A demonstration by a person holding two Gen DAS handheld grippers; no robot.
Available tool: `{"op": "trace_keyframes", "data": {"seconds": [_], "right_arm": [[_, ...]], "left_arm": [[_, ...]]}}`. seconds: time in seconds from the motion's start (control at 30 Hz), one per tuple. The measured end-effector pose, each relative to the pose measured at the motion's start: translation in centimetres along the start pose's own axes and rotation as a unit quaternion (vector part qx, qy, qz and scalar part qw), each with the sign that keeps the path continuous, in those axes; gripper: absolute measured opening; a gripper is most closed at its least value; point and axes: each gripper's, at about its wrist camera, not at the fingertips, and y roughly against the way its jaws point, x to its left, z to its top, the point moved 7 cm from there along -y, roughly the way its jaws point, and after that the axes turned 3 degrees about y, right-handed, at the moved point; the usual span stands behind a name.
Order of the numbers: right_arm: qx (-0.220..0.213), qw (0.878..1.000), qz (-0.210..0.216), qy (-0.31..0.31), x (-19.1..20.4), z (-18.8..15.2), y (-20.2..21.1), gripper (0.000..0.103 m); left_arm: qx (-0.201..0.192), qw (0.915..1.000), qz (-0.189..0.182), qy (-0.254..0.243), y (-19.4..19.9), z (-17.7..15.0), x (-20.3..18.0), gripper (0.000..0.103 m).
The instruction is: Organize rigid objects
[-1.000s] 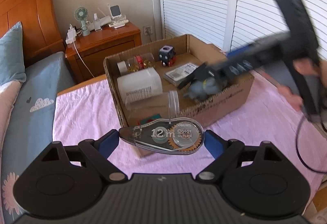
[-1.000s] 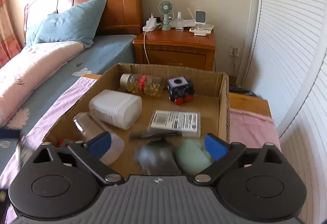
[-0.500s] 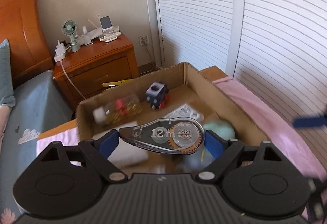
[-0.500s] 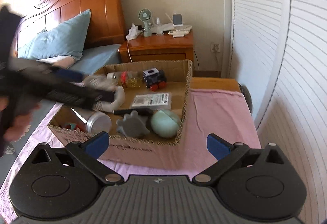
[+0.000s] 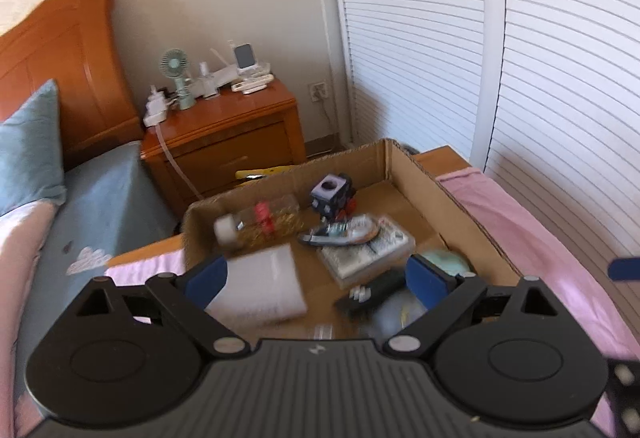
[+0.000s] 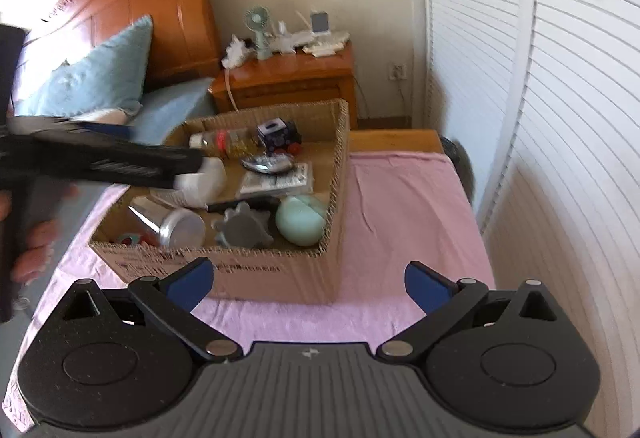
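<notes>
Left gripper (image 5: 316, 276) over the cardboard box (image 5: 452, 202), jaws wide, nothing between them. From my right wrist cam the left gripper (image 6: 120, 162) reaches in from the box's left side.

Box contents, left to right in the right wrist view:
- clear jar with silver lid (image 6: 176, 224) on its side, front-left corner
- white bottle (image 6: 204, 182) behind it, partly hidden by the left gripper
- clear bottle of yellow capsules (image 6: 224, 140) against the back wall
- grey gear-shaped piece (image 6: 242, 224) at the front
- correction tape dispenser (image 6: 268, 163) lying on top of a flat clear case (image 6: 280, 180)
- black-and-purple cube toy (image 6: 276, 132) at the back
- pale green round object (image 6: 301, 220), front-right corner, touching the wall

Right gripper (image 6: 306, 280) short of the box, above the pink cloth (image 6: 400, 206) on the counter, jaws wide, nothing held.

Motion blur in the left wrist view; small labels unreadable.
</notes>
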Motion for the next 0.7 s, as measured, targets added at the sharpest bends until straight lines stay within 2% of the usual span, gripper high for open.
{"op": "trace_keyframes", "data": {"seconds": [0.17, 0.3, 0.43, 0.53, 0.7], "right_arm": [[0.03, 0.999, -0.031, -0.007, 0.6, -1.0, 0.6, 0.103], [0.036, 0.998, -0.055, -0.006, 1.5, -1.7, 1.7, 0.103], [0.036, 0.997, -0.067, -0.011, 2.2, -2.3, 2.7, 0.103], [0.038, 0.997, -0.069, -0.016, 2.7, -2.9, 3.2, 0.103], [0.042, 0.997, -0.067, -0.021, 3.4, -3.5, 3.6, 0.103]], "left_arm": [[0.004, 0.9998, 0.019, 0.007, 4.9, -3.0, -0.3, 0.097], [0.011, 0.9989, 0.032, 0.031, 7.6, -5.3, -0.2, 0.097], [0.029, 0.9963, 0.029, 0.076, 8.8, -7.2, 0.4, 0.097], [0.038, 0.9941, 0.045, 0.091, 9.2, -8.3, 0.7, 0.097], [0.042, 0.9921, 0.049, 0.108, 9.8, -9.4, 1.1, 0.097]]}}
